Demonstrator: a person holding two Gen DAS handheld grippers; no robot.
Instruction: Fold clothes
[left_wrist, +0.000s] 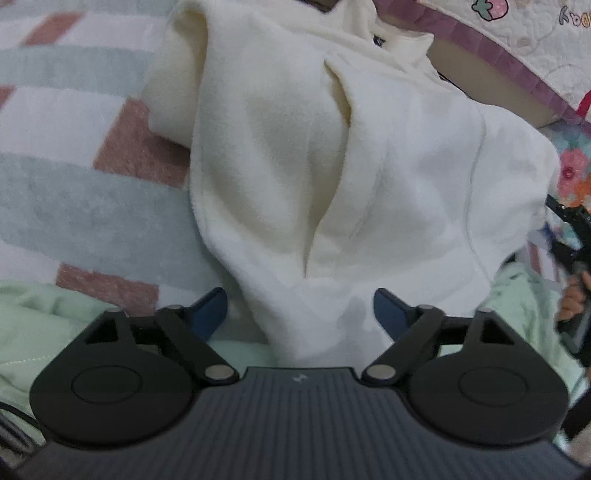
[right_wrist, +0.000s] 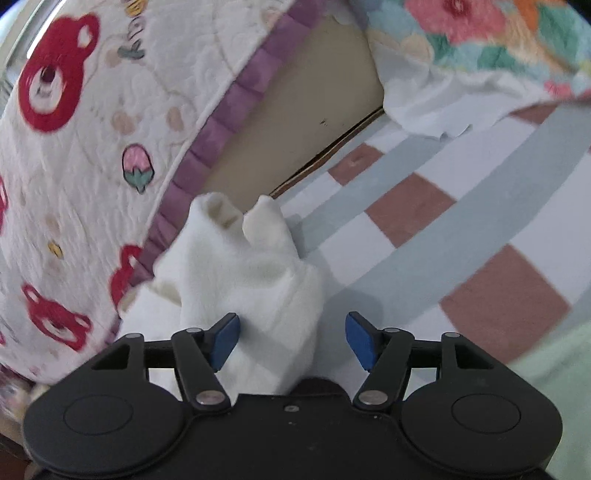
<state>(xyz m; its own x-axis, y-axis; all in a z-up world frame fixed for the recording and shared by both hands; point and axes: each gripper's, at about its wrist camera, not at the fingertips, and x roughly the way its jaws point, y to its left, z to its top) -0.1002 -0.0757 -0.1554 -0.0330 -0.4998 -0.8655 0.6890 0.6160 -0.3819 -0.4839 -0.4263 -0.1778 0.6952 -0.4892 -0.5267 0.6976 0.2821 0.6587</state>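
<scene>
A cream fleece garment (left_wrist: 332, 166) lies bunched lengthwise on a checked blanket (left_wrist: 74, 166). Its near end runs between the blue pads of my left gripper (left_wrist: 300, 314), which stands open and points steeply down; the pads do not squeeze the cloth. In the right wrist view another end of the cream garment (right_wrist: 240, 273), with two small folded tips, lies between the jaws of my right gripper (right_wrist: 291, 341). That gripper is open: the fleece brushes the left pad and a gap shows at the right pad.
A quilt with red bears (right_wrist: 92, 147) and a purple border rises at the left. A floral blanket (right_wrist: 498, 37) and white cloth lie at the far right. Pale green fabric (left_wrist: 44, 325) lies near me. A hand (left_wrist: 570, 306) shows at the right edge.
</scene>
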